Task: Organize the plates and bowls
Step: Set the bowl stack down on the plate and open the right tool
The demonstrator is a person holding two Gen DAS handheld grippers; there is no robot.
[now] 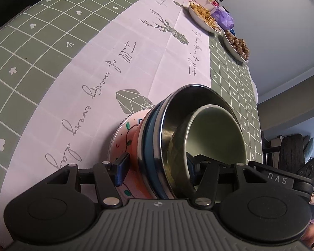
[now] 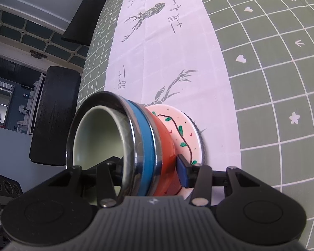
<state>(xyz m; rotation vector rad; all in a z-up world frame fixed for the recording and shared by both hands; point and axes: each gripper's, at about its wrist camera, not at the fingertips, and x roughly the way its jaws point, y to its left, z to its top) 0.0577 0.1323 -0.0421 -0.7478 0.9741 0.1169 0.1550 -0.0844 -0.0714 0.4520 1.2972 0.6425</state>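
The surface (image 1: pixel 41 48) wears a green gridded cloth under a white runner (image 1: pixel 119 48) printed with deer and script, and its far right edge carries two plates of snacks (image 1: pixel 205 16) and some jars, with grey wall beyond. Near the middle, on the runner, a nested stack of bowls (image 1: pixel 178 138) rests on a pink painted plate (image 2: pixel 184 133). The left hand-held gripper (image 1: pixel 155 171) and the right hand-held gripper (image 2: pixel 150 171) each clasp the stack's rim from opposite sides; dark chairs (image 2: pixel 52 113) line the surface's edge.
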